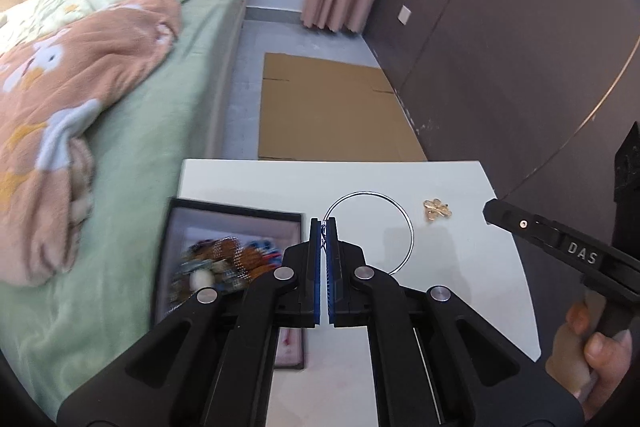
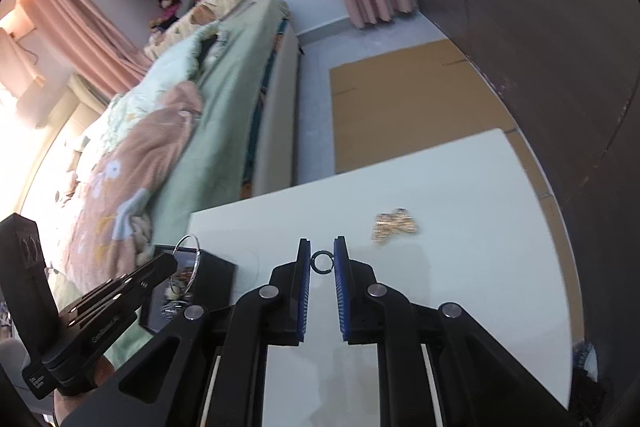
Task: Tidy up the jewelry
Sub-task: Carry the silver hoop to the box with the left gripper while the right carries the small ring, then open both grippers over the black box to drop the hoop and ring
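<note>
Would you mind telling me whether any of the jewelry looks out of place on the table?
The gold brooch lies loose on the white table, apart from the black jewelry box. The left gripper holds a thin hoop; a small ring sits between the right gripper fingers.

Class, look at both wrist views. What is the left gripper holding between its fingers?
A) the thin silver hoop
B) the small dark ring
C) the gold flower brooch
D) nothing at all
A: the left gripper has its fingers closed on the rim of the thin silver hoop, while the gold flower brooch lies apart on the white table.
</note>
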